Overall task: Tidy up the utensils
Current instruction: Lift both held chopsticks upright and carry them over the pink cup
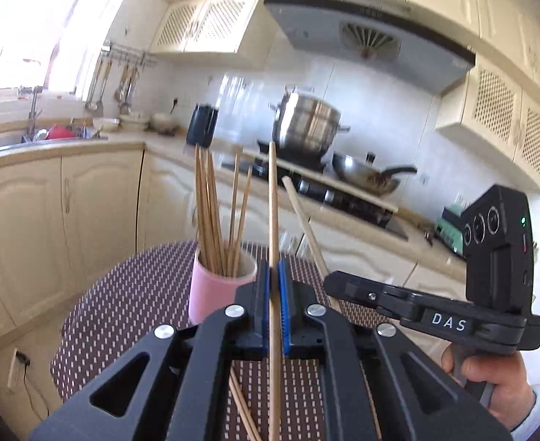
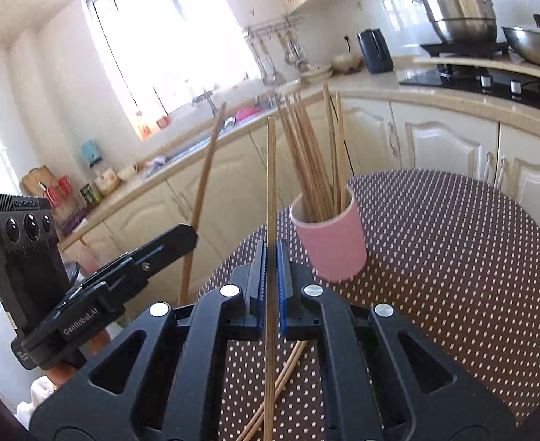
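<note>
So the main thing here is the pink cup [image 2: 328,237] sitting on the round table with the brown polka-dot cloth [image 2: 453,275]. It's packed with a bunch of wooden chopsticks [image 2: 306,154] standing on end and fanning out a bit, most leaning to one side, a couple more upright on the other side of the cup. The cup itself stands upright.

Each gripper has its own chopstick. The left gripper [image 1: 274,294] has its blue-padded fingers squeezed together on a single chopstick [image 1: 272,220] that points up and away, just beside the cup. The right gripper [image 2: 271,275] does the same thing, fingers clamped on another chopstick [image 2: 271,183], also near the cup but not touching it. From the left wrist view you can see the right gripper off to the side with a hand [image 1: 490,378] wrapped around its handle.

A few loose chopsticks [image 2: 281,386] lie crossed on the cloth under the grippers.

Further out it's a regular kitchen: cream cabinets, a sink [image 1: 31,139] with dishes in it, ladles hanging on a wall rail [image 1: 122,84], a black kettle [image 2: 374,51], a steel steamer pot [image 1: 306,125] on the stove and a wok [image 1: 369,176] beside it with something brown inside.
</note>
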The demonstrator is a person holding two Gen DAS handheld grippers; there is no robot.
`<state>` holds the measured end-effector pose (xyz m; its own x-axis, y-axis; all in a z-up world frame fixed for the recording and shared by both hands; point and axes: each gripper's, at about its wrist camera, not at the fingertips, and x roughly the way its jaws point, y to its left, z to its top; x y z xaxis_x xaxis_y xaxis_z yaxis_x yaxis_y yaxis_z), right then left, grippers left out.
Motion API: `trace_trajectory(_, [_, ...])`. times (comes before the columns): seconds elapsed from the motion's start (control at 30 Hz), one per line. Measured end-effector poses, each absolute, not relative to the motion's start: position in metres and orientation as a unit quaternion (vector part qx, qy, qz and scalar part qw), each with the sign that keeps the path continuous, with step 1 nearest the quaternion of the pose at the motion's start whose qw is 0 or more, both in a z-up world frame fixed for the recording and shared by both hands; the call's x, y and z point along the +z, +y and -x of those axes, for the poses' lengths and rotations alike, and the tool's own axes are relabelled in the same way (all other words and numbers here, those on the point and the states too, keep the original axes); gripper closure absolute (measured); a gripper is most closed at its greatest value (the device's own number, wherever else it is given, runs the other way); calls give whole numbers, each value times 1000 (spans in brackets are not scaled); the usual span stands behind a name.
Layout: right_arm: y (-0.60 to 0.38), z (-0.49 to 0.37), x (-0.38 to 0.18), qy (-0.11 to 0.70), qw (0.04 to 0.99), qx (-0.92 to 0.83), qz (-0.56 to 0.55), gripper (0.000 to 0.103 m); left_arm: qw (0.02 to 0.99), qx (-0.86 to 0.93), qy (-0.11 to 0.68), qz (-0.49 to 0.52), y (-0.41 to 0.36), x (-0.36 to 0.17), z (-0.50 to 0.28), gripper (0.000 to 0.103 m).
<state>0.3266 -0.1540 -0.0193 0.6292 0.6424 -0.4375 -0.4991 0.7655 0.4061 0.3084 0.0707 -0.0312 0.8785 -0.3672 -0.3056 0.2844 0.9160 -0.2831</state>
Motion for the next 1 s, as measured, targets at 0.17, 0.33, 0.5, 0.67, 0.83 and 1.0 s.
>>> trace_trajectory(0.17, [-157, -342, -9, 266, 900, 321, -132, 97, 964, -173, 154, 128, 73, -22, -328, 98])
trace_trajectory(0.33, [-156, -361, -2, 241, 906, 320, -135, 97, 965, -179, 136, 136, 71, -18, -356, 98])
trace_trajectory(0.5, [-155, -384, 6, 201, 915, 319, -146, 97, 968, -173, 112, 146, 69, -13, -386, 98])
trace_trajectory(0.67, [-150, -413, 10, 160, 925, 313, -147, 97, 972, -159, 95, 142, 65, -14, -418, 98])
trace_trajectory(0.83, [-150, -440, 6, 119, 935, 294, -159, 97, 977, -140, 79, 137, 64, -18, -448, 98])
trace_trajectory(1.0, [-148, -459, -2, 86, 945, 274, -158, 97, 979, -129, 71, 141, 65, -25, -471, 98])
